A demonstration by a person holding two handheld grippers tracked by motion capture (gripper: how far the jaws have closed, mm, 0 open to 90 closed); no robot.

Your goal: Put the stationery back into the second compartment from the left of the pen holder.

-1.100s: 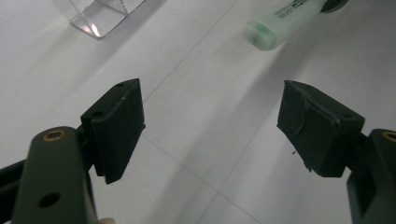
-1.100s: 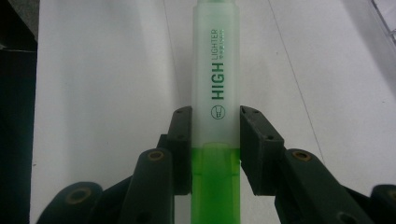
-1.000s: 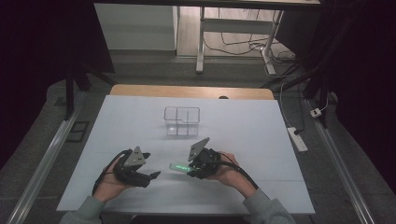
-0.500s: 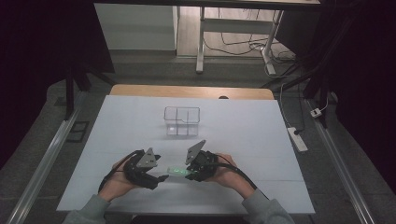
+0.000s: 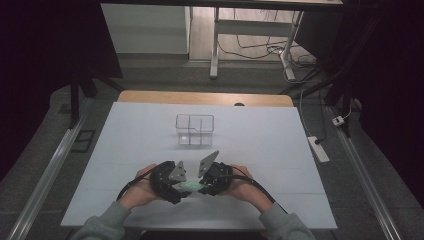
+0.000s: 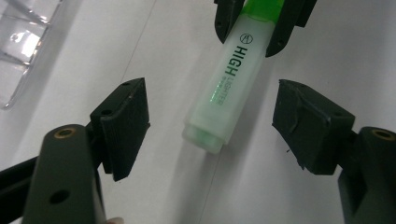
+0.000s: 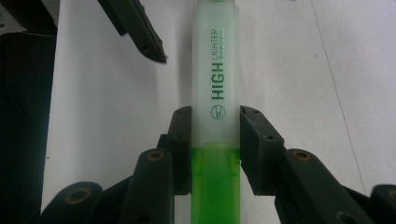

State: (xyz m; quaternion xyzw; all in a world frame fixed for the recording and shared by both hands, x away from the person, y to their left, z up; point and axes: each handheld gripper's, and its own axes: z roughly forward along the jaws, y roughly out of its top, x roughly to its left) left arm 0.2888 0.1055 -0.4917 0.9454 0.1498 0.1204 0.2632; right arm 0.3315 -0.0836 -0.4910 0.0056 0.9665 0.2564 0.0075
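hand-held gripper (image 5: 200, 186), highlighter (image 5: 189, 186), clear organizer (image 5: 194, 129) beyond

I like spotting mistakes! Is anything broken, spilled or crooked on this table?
Nothing stands out. The right gripper holds the green highlighter squarely, its frosted cap on, pointing between the open jaws of the left gripper. The clear box stands upright.

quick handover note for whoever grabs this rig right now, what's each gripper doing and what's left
Right gripper: shut on the green highlighter, clamped where the frosted cap meets the green body.
Left gripper: open, jaws on either side of the cap's free end, not touching it.
Both sit near the front edge of the white table; the clear divided organizer stands apart, farther back.
Done: highlighter picked up and presented to the left gripper.
Left, probably: close the left gripper on the cap and pull it off; the organizer may be where it ends up.
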